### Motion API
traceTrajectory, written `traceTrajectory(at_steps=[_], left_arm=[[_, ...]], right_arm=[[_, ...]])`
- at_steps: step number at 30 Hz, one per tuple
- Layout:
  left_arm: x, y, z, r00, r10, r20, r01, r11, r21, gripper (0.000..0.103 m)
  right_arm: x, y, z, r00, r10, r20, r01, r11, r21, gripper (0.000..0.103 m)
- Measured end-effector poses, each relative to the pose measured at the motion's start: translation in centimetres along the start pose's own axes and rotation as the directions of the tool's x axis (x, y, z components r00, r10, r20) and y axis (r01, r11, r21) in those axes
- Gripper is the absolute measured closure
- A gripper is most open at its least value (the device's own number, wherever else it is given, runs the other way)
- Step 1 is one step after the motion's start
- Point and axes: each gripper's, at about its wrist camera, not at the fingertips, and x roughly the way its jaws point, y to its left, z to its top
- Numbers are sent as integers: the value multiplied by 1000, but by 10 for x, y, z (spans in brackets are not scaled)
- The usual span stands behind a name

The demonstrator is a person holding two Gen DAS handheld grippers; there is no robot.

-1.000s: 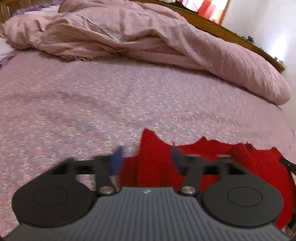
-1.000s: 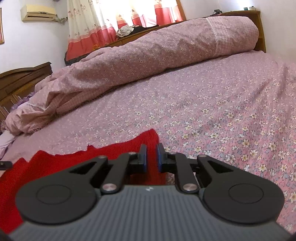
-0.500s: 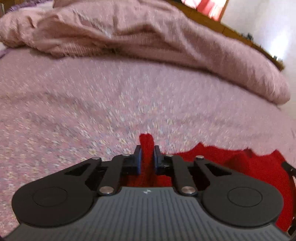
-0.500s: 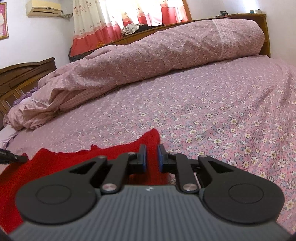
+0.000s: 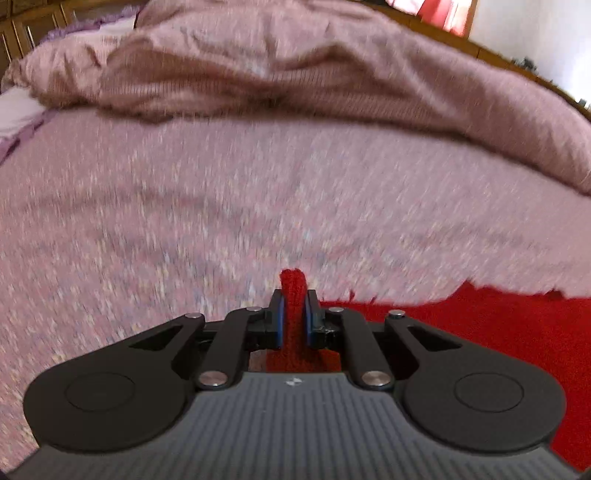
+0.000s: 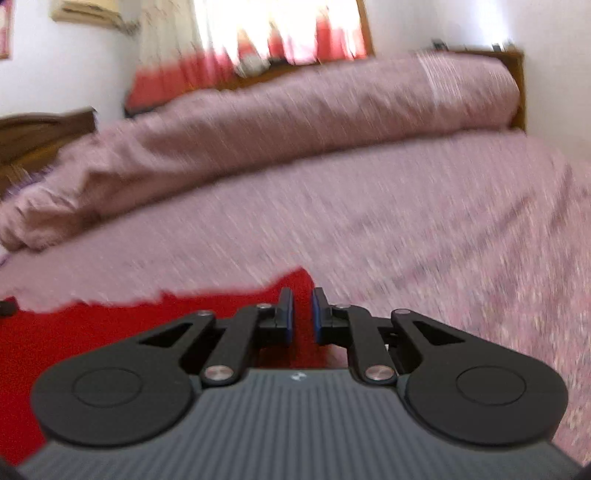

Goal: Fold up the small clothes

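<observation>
- A bunched quilt [image 5: 332,74] in dusty pink lies across the far side of the bed [image 5: 221,192], well apart from both claws; nothing stands between the claws and the red garment [image 5: 480,325].
- The red garment lies spread on the near edge of the bed's flowered sheet, between the two claws.
- The left claw [image 5: 293,321] is clamped on a pinched-up fold of the red garment, a tuft sticking up past its blue pads.
- The right claw [image 6: 303,317] is closed on the garment's opposite corner, red cloth showing in the narrow gap.
- Room: white walls, a red-and-white curtain [image 6: 280,33] at a bright window, a dark wooden headboard [image 6: 44,129], an air conditioner [image 6: 88,14] high on the wall.
- Both views are motion-blurred; the garment's near part is hidden under the claw bodies, so its kind is unclear.
</observation>
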Motion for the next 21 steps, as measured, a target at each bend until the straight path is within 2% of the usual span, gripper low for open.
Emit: traceTrajectory(at_steps=[2, 4, 7, 9, 11, 12, 16, 21], left_arm=[[1, -1, -3, 1000, 10, -2, -10, 1000, 18, 89], [-4, -3, 0, 1000, 14, 1, -14, 999, 34, 89], [-21, -7, 5, 1000, 14, 8, -14, 998, 61, 74], [-36, -13, 8, 1000, 12, 19, -14, 996, 88, 39], [-54, -20, 7, 998, 15, 58, -22, 993, 117, 21], [-65, -24, 5, 997, 17, 75, -27, 990, 135, 16], [-103, -43, -2, 996, -1, 87, -16, 980, 197, 7], [-135, -62, -21, 997, -37, 62, 25, 982, 188, 1]], right_arm=[[1, -8, -1, 1000, 20, -11, -19, 999, 48, 89], [0, -8, 2, 999, 13, -29, -12, 999, 47, 82], [-7, -3, 2, 1000, -6, -28, 7, 1000, 27, 76], [-15, -1, 4, 1000, -12, -25, 13, 999, 41, 71], [-27, -1, 6, 1000, -14, -9, 15, 998, 59, 63], [-35, 0, 6, 1000, -18, 6, 17, 998, 65, 58], [-68, 10, 3, 998, -20, 53, 17, 998, 54, 57], [-108, 28, -3, 998, 14, 65, -15, 1000, 14, 51]])
